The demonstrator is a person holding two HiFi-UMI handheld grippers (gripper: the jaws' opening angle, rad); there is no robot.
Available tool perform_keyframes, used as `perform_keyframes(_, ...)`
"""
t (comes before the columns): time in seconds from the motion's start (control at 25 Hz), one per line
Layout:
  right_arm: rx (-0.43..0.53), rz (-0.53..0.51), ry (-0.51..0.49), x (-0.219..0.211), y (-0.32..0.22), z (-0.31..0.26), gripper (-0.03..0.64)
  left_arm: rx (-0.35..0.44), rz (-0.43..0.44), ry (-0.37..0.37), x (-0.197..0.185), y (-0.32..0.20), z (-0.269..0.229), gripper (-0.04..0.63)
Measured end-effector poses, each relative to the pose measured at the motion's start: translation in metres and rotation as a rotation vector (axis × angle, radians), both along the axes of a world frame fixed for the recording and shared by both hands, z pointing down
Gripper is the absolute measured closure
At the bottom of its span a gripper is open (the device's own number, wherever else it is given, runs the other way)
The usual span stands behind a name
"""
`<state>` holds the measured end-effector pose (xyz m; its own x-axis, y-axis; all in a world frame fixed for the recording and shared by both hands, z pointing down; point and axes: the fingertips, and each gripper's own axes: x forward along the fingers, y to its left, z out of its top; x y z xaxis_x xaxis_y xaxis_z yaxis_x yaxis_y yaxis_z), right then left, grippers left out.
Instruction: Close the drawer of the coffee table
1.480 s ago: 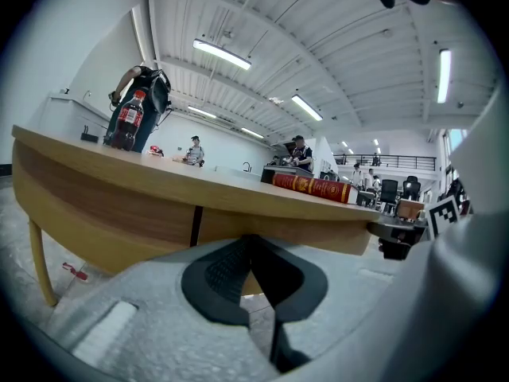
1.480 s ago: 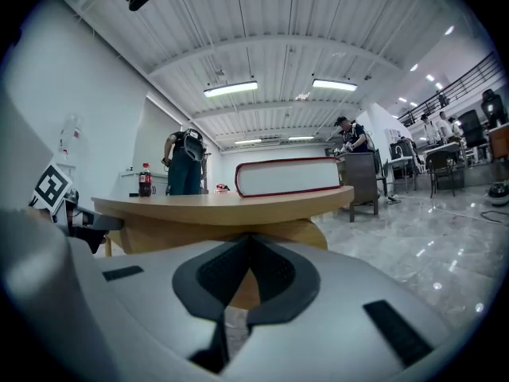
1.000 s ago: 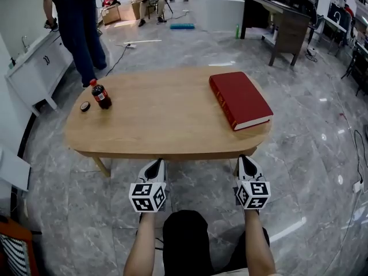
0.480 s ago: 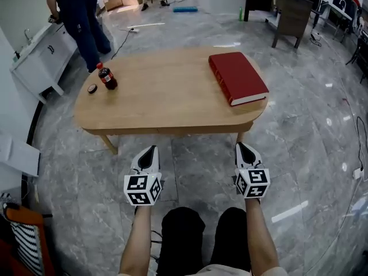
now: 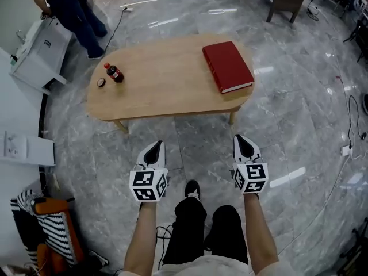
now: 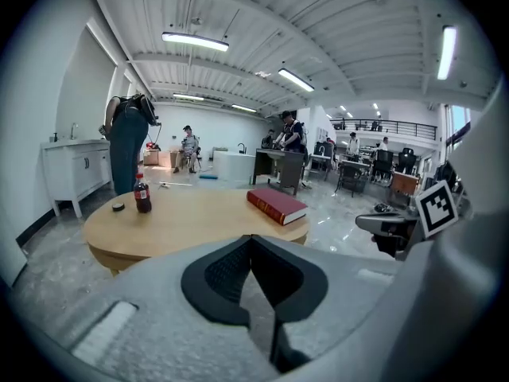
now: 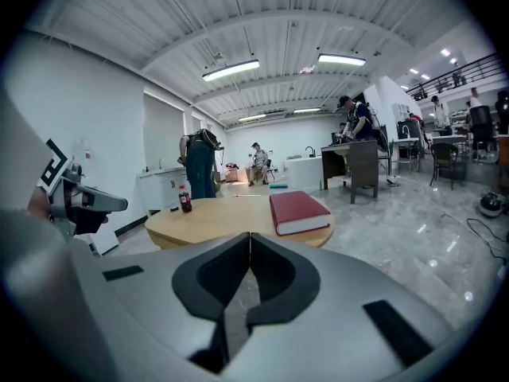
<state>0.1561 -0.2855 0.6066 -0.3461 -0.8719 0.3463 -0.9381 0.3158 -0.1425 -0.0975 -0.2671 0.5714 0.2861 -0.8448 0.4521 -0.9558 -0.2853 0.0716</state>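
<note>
Well, the coffee table (image 5: 167, 91) stands on the grey shiny floor (image 5: 299, 114), a little way in front of the one holding the grippers. It is a light wood table with round ends. Its long front side faces the grippers. From above, I cannot tell where the drawer is along that side.

On the table's right end lies a big red book (image 5: 227, 66), flat and shut. Near the left end stands a small cola bottle (image 5: 114, 73), upright, with a dark cap (image 5: 101, 83) lying just beside it.

Both grippers hang in the air over the floor, well apart from the table and not touching it. They point at the table's front side. The left gripper (image 5: 153, 152) has its fingers (image 6: 227, 273) pressed together. The right gripper (image 5: 244, 142) has its fingers (image 7: 274, 273) pressed together too.

Below the grippers a black shoe (image 5: 192, 188) stands on the floor.

Far behind the table, at the top left, another person (image 5: 66, 4) in dark clothes stands beside a white cabinet (image 5: 40, 50).
</note>
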Motion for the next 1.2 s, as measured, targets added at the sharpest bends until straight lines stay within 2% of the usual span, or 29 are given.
perform_keyframes(0.28,-0.044,-0.006,-0.021,0.004,0.048,-0.141,0.601,-0.02,0.019,0.007,0.029,0.048,-0.145,0.586)
perform_keyframes(0.44,-0.059,-0.008,-0.028,0.004,0.089,-0.208,0.601,-0.016,0.038,0.016,0.047,0.087,-0.21,0.586)
perform_keyframes(0.64,-0.106,0.032,-0.048,0.019,0.151,-0.267,0.601,-0.002,0.022,0.09,0.071,0.143,-0.275,0.586)
perform_keyframes(0.76,-0.132,0.056,-0.084,0.013,0.186,-0.281,0.601,-0.004,0.015,0.109,0.073,0.177,-0.298,0.586)
perform_keyframes(0.88,-0.114,0.065,-0.109,0.003,0.212,-0.295,0.601,-0.008,0.014,0.117,0.074,0.2,-0.304,0.586)
perform_keyframes(1.2,-0.059,-0.026,-0.07,-0.009,0.262,-0.308,0.601,0.012,0.027,0.121,0.084,0.244,-0.308,0.586)
